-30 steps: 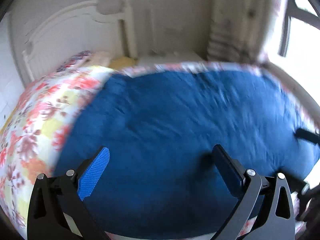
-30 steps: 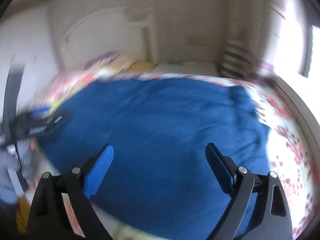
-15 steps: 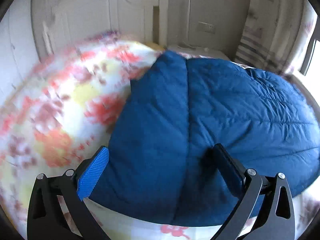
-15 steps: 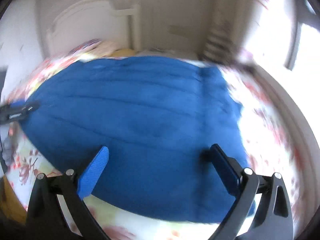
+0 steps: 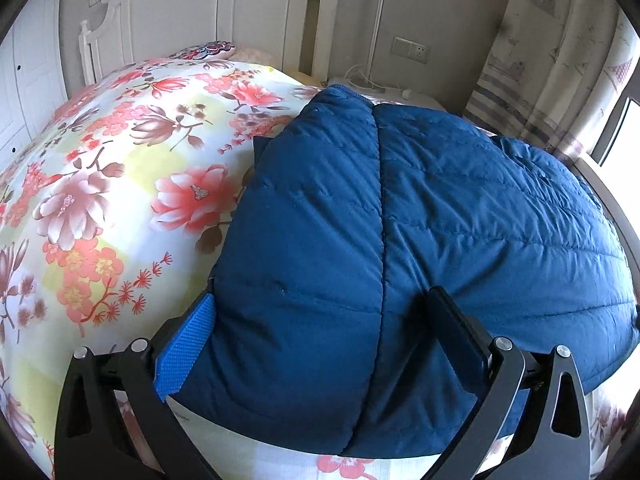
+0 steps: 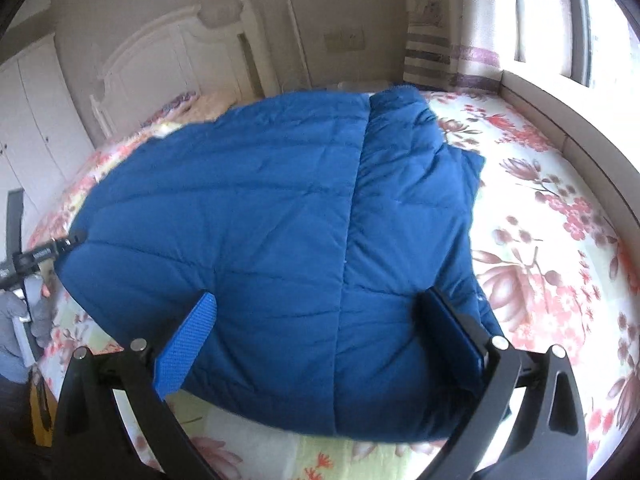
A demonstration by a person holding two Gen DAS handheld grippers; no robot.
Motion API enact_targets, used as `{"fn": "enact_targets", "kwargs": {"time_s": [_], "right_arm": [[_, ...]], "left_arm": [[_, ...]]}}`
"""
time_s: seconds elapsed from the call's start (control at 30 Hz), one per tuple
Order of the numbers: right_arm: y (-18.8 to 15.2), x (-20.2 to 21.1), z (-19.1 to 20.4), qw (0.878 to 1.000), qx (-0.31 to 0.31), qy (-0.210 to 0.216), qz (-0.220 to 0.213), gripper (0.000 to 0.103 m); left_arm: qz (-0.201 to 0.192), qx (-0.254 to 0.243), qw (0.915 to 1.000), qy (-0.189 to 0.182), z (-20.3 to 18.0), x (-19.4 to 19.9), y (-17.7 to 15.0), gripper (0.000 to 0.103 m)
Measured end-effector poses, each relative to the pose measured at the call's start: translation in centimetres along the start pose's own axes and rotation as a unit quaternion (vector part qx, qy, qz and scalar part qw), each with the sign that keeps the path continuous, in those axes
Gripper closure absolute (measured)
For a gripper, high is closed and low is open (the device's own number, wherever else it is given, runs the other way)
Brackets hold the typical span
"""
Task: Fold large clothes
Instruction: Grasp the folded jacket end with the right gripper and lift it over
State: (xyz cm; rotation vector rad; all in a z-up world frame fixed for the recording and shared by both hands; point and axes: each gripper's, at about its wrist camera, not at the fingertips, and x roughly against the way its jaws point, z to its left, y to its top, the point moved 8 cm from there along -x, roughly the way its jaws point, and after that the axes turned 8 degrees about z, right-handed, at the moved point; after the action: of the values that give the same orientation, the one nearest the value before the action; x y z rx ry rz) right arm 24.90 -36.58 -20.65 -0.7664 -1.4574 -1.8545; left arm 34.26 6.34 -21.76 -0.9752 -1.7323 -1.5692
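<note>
A large blue quilted jacket (image 5: 460,220) lies spread flat on the floral bedspread (image 5: 100,200), its sides folded in along long seams. My left gripper (image 5: 320,320) hovers open over the jacket's near left part. The blue pad (image 5: 186,350) sits at the jacket's left edge, and the dark finger (image 5: 456,332) is over the padding. In the right wrist view the same jacket (image 6: 240,220) fills the middle. My right gripper (image 6: 320,320) stands wide open above its near right part, holding nothing. The left gripper's tip (image 6: 44,254) shows at the jacket's far left edge.
A white headboard (image 5: 180,20) and a pillow (image 5: 204,50) are at the bed's far end, with a bedside table (image 5: 380,90) and a wall socket beside them. A curtain (image 5: 540,60) and window ledge (image 6: 560,120) run along the right. A sleeve and hand (image 6: 24,312) show at left.
Both views have sharpened from blur. The left gripper swung to the jacket's left edge, showing more bedspread. The right gripper shifted toward the jacket's right side. Both stayed open.
</note>
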Motion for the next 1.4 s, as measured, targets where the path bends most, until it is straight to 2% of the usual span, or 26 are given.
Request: {"fn": "enact_targets", "kwargs": {"time_s": [0.1,0.2,0.37,0.47,0.63,0.7,0.77,0.83,0.9,1.03,1.1,1.2,1.23,1.33,1.4], "right_arm": [[-0.9,2.9,-0.5,0.998,-0.046,0.017,-0.034,0.003],[-2.7,5.5,-0.8,0.995,-0.084,0.041,-0.046,0.003],[-7.5,6.2,-1.3,0.977,-0.176,0.118,-0.012,0.003],[-8.6,5.4,-1.4,0.974,-0.191,0.124,-0.002,0.002],[-6.7,5.0,0.0,0.981,-0.168,0.095,-0.008,0.003],[-5.9,3.7,1.0,0.984,-0.149,0.092,0.01,0.003],[-6.2,2.2,1.6,0.979,-0.168,0.107,0.046,0.002],[-6.0,2.0,2.1,0.98,-0.17,0.098,0.048,0.002],[-5.8,1.6,2.8,0.978,-0.169,0.109,0.054,0.002],[-4.4,0.5,2.8,0.977,-0.18,0.105,0.042,0.002],[-3.2,-0.1,1.9,0.971,-0.212,0.112,0.023,0.002],[-1.0,-1.7,1.5,0.955,-0.257,0.145,0.015,0.002],[-0.5,-2.2,1.9,0.954,-0.257,0.151,0.021,0.002],[0.1,-3.2,3.8,0.966,-0.204,0.143,0.067,0.002],[0.2,-3.1,3.4,0.958,-0.219,0.175,0.066,0.002]], "left_arm": [[-0.001,0.0,1.0,-0.001,0.0,0.1,0.0,0.004],[-0.001,0.0,1.0,-0.001,0.1,0.1,0.0,0.004],[-0.001,0.001,1.0,-0.001,0.1,0.1,0.0,0.004],[-0.001,0.001,1.0,-0.003,0.1,0.1,0.0,0.004],[-0.002,0.003,1.0,-0.006,0.1,0.3,0.0,0.004],[-0.003,0.004,1.0,-0.007,0.1,0.3,0.1,0.004],[-0.004,0.005,0.9999,-0.01,0.0,0.3,0.0,0.004],[-0.004,0.007,0.9999,-0.014,0.1,0.3,0.0,0.004],[-0.003,0.007,0.9998,-0.016,0.0,0.2,0.0,0.004],[-0.003,0.007,0.9999,-0.015,0.0,0.1,0.0,0.004],[-0.001,0.007,0.9998,-0.017,-0.1,0.0,0.0,0.004],[0.0,0.008,0.9998,-0.019,-0.2,-0.1,0.0,0.004],[0.0,0.008,0.9998,-0.019,-0.1,-0.1,-0.1,0.004],[0.001,0.008,0.9997,-0.021,-0.2,-0.2,-0.1,0.004],[0.001,0.009,0.9997,-0.021,-0.2,-0.1,-0.1,0.004]]}}
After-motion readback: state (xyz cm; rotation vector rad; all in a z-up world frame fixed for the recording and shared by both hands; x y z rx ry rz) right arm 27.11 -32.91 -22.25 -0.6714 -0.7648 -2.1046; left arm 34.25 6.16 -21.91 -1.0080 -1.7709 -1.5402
